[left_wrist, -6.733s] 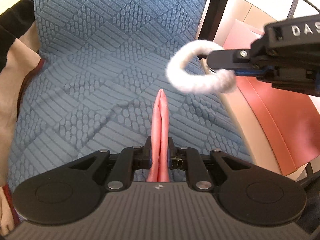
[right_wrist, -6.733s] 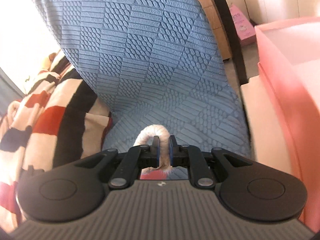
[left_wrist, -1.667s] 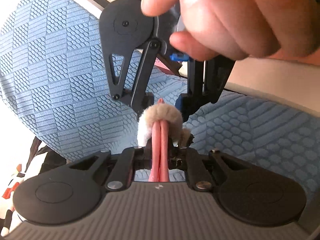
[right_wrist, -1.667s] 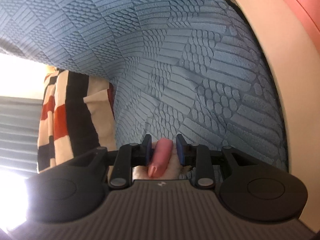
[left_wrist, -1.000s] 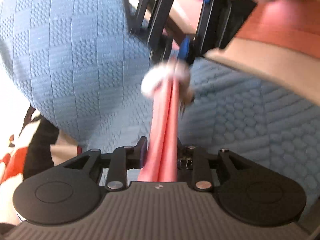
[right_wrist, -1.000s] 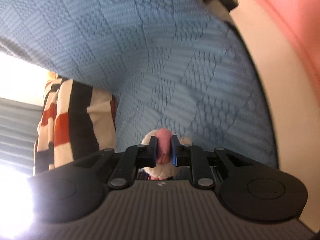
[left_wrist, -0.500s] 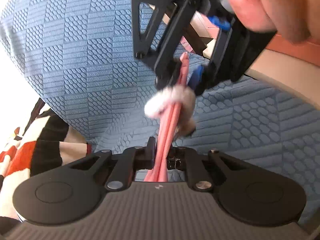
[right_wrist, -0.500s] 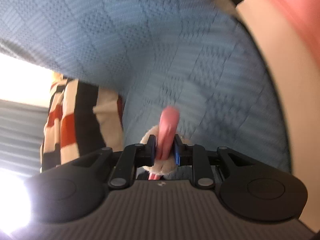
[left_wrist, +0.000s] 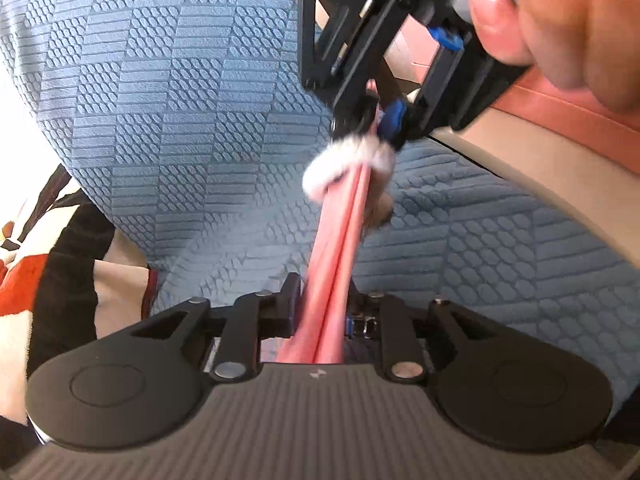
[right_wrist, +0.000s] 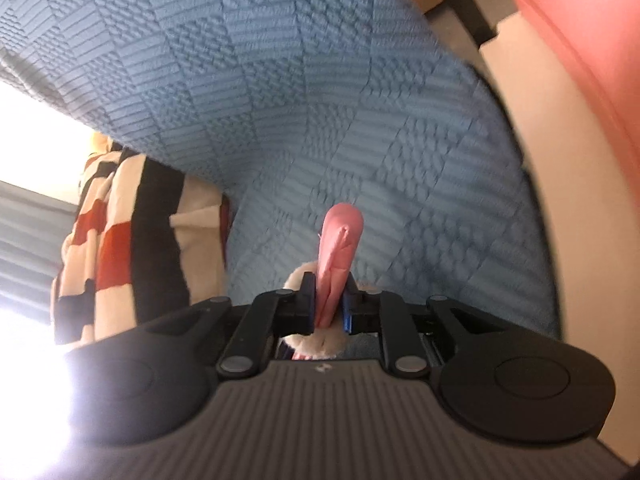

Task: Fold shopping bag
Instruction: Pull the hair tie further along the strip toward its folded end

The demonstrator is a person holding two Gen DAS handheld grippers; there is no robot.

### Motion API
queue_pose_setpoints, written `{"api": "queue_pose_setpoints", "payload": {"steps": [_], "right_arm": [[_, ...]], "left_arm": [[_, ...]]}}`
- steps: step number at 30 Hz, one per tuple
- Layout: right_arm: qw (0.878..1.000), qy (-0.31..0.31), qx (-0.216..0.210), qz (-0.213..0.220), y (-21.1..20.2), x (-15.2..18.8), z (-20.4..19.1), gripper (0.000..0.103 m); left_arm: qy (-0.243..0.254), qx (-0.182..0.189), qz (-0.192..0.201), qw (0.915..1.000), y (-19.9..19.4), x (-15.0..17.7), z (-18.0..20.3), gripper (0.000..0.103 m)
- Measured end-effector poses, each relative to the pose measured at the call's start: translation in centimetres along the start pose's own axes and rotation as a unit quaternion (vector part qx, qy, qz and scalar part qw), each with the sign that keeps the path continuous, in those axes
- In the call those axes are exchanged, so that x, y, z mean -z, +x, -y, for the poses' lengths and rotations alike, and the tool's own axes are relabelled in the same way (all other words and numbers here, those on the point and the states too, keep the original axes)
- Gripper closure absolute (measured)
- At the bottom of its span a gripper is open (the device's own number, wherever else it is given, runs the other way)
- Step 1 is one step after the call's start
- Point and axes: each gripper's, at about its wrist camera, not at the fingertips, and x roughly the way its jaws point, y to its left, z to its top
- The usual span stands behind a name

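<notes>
The pink shopping bag [left_wrist: 340, 240], bunched into a narrow strip, stretches between both grippers above a blue textured cover [left_wrist: 180, 120]. My left gripper [left_wrist: 322, 304] has the near end between its jaws, which are opening while the strip still fills the gap. A fluffy white ring [left_wrist: 344, 160] circles the strip just below my right gripper [left_wrist: 376, 128], held by a person's hand [left_wrist: 560, 20]. In the right wrist view the right gripper [right_wrist: 330, 300] is closing its blue pads on the bag [right_wrist: 340, 240], whose tip sticks out past them, and the ring [right_wrist: 320, 344] sits behind the pads.
A striped red, black and cream blanket [left_wrist: 48, 280] lies to the left of the blue cover [right_wrist: 320, 80]. A beige ledge [left_wrist: 540, 168] and a pink-red surface [right_wrist: 580, 40] border it on the right.
The right gripper and the white ring have slid farther from the left gripper, so more strip shows between them. The left jaws stand wider than half a second ago. The bag's tip pokes farther past the right pads.
</notes>
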Motion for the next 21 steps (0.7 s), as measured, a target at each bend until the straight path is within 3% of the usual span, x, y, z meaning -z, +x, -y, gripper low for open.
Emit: {"api": "queue_pose_setpoints", "payload": {"steps": [5, 9, 12, 18, 21], "right_arm": [[0.999, -0.014, 0.024, 0.042, -1.3, -1.1, 0.2, 0.087], [0.999, -0.001, 0.025, 0.032, -0.7, -1.0, 0.8, 0.084], [1.0, 0.014, 0.011, 0.009, 0.3, -0.3, 0.9, 0.083], [0.999, 0.021, 0.028, 0.017, 0.0, -0.2, 0.6, 0.064], [0.999, 0.043, -0.003, 0.027, -1.0, 0.6, 0.8, 0.054]], "left_arm": [[-0.012, 0.024, -0.015, 0.9995, 0.0, -0.2, -0.1, 0.077], [-0.052, 0.035, -0.032, 0.9975, 0.7, -0.7, -0.9, 0.082], [-0.056, 0.037, -0.037, 0.9971, 0.7, -0.8, -1.0, 0.083], [-0.088, 0.049, -0.048, 0.9937, 1.0, -0.9, -1.6, 0.083], [-0.113, 0.056, -0.055, 0.9905, 1.1, -0.9, -2.3, 0.083]]}}
